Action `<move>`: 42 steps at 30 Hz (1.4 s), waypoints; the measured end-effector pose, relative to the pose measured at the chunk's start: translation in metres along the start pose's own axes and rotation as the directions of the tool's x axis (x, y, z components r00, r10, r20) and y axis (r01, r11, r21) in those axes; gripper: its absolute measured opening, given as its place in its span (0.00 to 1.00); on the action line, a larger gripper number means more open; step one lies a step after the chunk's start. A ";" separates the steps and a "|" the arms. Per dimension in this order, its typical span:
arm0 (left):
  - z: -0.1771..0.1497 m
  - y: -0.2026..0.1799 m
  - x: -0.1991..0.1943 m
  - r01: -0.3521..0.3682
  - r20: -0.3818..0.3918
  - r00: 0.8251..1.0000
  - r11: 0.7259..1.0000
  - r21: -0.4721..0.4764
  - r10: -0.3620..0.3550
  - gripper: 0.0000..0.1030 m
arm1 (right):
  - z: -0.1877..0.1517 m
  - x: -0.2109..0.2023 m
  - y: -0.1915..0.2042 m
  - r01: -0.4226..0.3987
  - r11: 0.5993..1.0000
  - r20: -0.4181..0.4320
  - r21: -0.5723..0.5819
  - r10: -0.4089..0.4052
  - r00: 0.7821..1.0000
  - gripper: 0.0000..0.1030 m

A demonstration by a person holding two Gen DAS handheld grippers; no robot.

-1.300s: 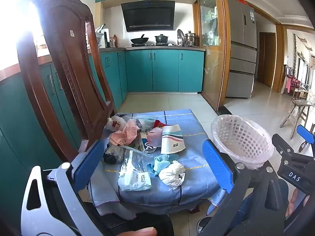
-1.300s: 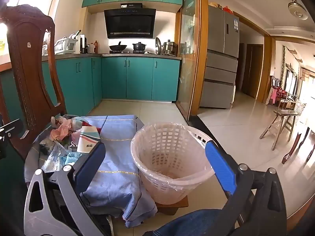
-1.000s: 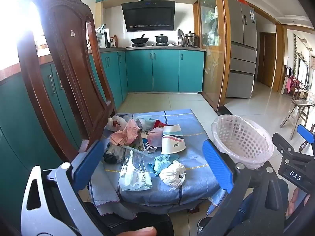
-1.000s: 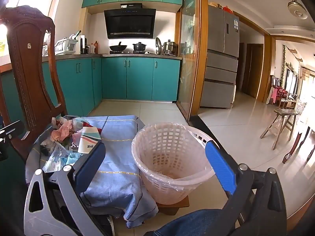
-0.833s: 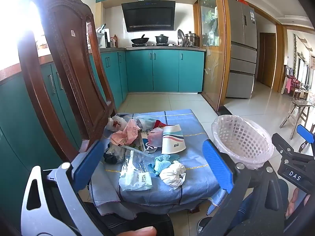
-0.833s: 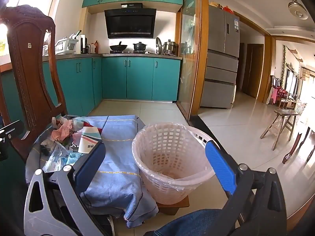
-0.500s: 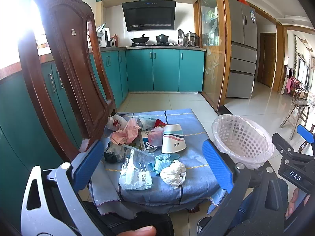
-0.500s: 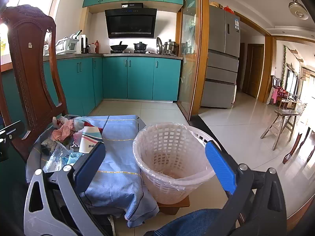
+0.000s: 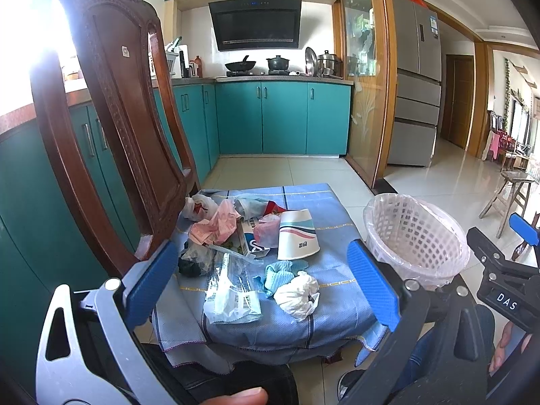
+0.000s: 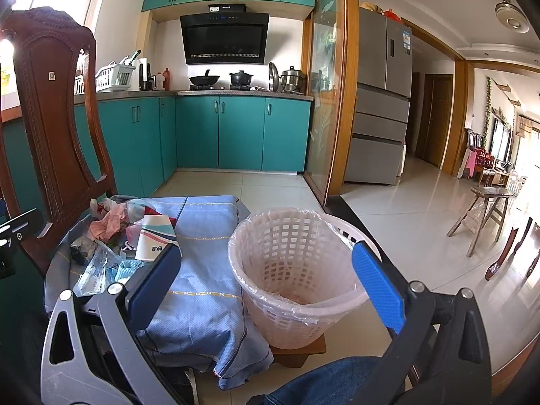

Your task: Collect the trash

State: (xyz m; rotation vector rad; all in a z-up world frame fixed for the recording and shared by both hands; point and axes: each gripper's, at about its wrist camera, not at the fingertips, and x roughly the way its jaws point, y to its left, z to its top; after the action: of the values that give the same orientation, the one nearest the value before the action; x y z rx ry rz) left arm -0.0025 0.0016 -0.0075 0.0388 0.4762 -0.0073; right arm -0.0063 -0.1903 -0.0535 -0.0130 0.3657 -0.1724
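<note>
Trash [image 9: 236, 253] heaped on blue cloth [image 9: 330, 307], left of basket [image 9: 415, 239]. Left gripper [image 9: 263, 287] wide, empty, pile dead ahead between fingers; white wad [image 9: 297, 295] closest. Right gripper [image 10: 266, 276] wide, empty, facing basket. Left nearer pile.

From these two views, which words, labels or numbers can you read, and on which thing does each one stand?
"DAS": white letters on the black body of the right gripper, seen in the left wrist view.
Paper cup: small dark print near its rim, too blurred to read.
Clear plastic wrapper: barcode and print, too small.
Carton: blue lettering, not readable.
Fridge: a blue sticker, too small.
Range hood: top label unreadable.
</note>
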 end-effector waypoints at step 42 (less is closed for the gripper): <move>-0.001 0.001 0.000 0.002 -0.009 1.000 1.000 -0.004 -0.002 0.97 | -0.003 0.001 -0.001 0.008 1.000 -0.004 0.001 -0.008 1.000 0.97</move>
State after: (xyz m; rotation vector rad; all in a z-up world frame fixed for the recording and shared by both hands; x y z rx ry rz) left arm -0.0027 0.0024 -0.0086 0.0341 0.4856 -0.0079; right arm -0.0065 -0.1915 -0.0564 -0.0135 0.3693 -0.1802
